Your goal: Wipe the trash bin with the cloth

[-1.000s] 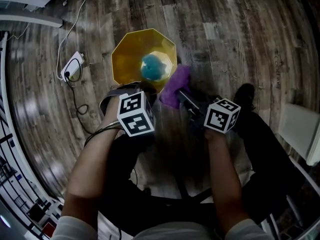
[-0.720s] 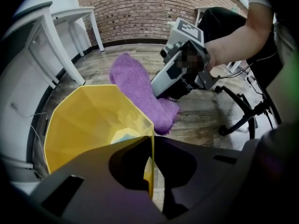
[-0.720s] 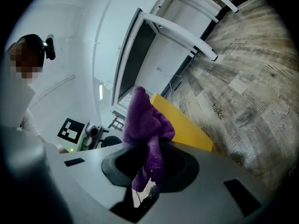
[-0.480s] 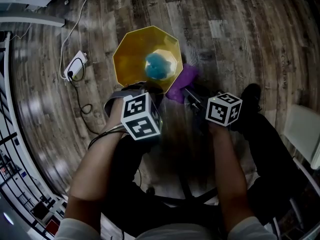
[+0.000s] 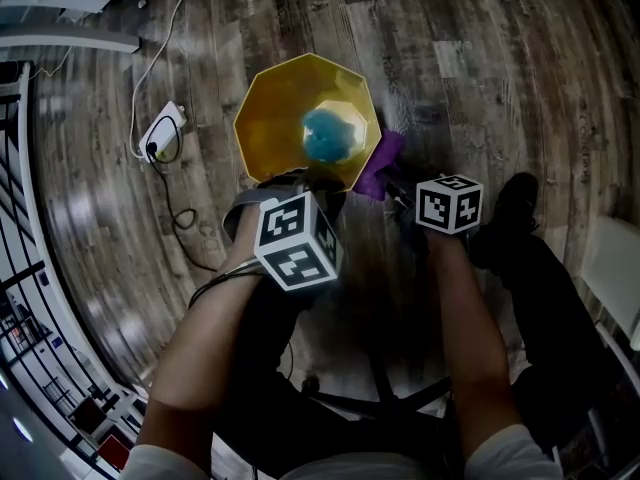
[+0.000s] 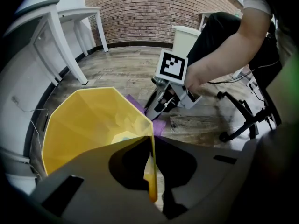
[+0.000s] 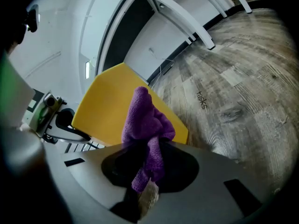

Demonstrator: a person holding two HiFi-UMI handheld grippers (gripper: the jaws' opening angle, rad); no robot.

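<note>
Yellow, faceted plastic trash bin [image 5: 275, 118] stands open on the wood-plank floor [image 5: 480, 58] just ahead of the person. The left gripper [image 6: 150, 171] has its jaws pinched almost together on the bin's thin near wall, steadying it. The right gripper [image 7: 145, 181] is clamped on a bunched purple cloth [image 7: 147, 120] that sits right against the bin's outer right side below the rim, so the face to wipe lies just left of the cloth and runs up and down, and the right hand seems best placed to stroke it.
</note>
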